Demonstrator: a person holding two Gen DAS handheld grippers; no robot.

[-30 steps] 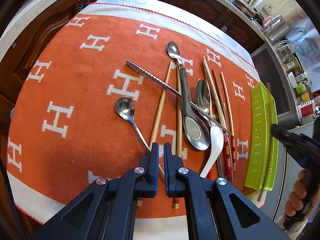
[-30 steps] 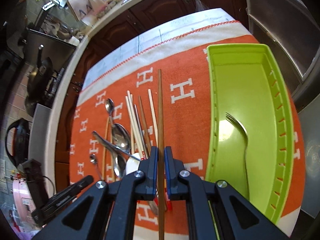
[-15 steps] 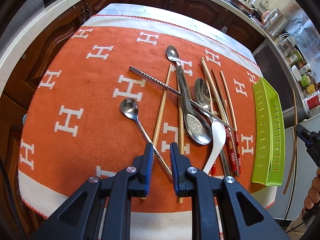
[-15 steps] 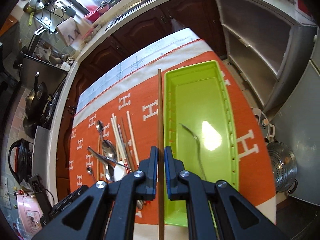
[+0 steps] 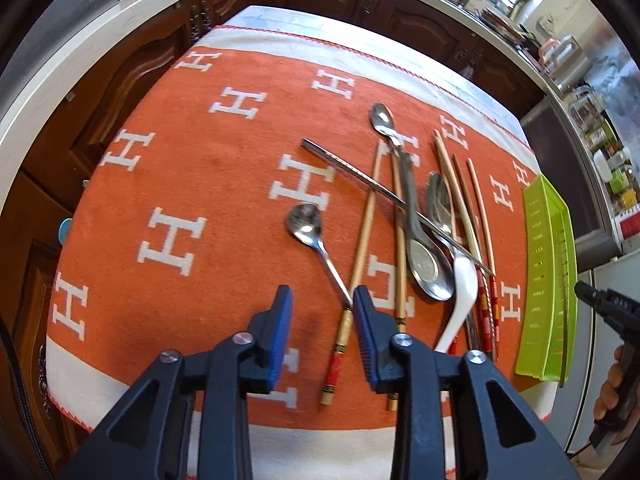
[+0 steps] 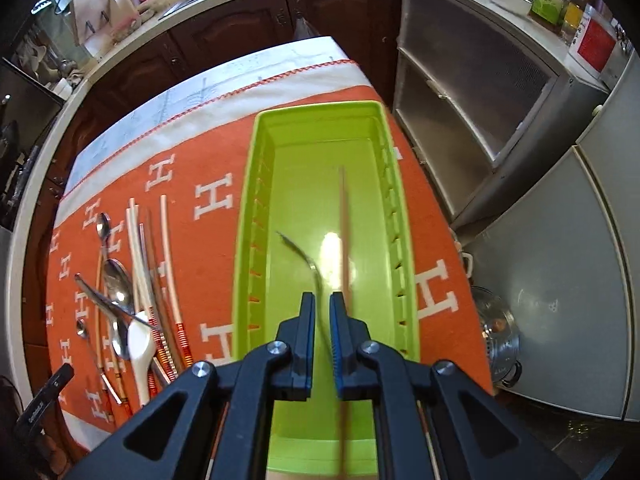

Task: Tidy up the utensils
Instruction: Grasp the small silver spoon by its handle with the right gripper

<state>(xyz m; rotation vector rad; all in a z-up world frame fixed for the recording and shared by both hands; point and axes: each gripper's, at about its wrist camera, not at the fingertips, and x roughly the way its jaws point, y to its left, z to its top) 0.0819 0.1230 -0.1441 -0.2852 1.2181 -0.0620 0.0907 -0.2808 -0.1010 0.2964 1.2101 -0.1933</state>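
The left gripper (image 5: 322,306) is held with its jaws apart and nothing between them, above the near edge of the orange cloth (image 5: 224,184). The handle of a small metal spoon (image 5: 310,232) ends just beside the gripper's right finger. Past that spoon, a pile of utensils is laid on the cloth: wooden chopsticks (image 5: 366,220), a flat metal chopstick (image 5: 384,192) crossing them at a slant, larger metal spoons (image 5: 424,256) and a white ceramic spoon (image 5: 460,300).

The right gripper (image 6: 322,320) is held with its jaws slightly apart and nothing clamped, above the green tray (image 6: 256,216). A brown chopstick (image 6: 343,232) is seen lengthwise in the tray, just to the right of the gripper's right finger; whether it rests on the tray floor cannot be told because of blur. A metal fork (image 6: 304,256) is lying in the tray, left of the chopstick. The tray is placed at the right end of the cloth, well apart from the pile.
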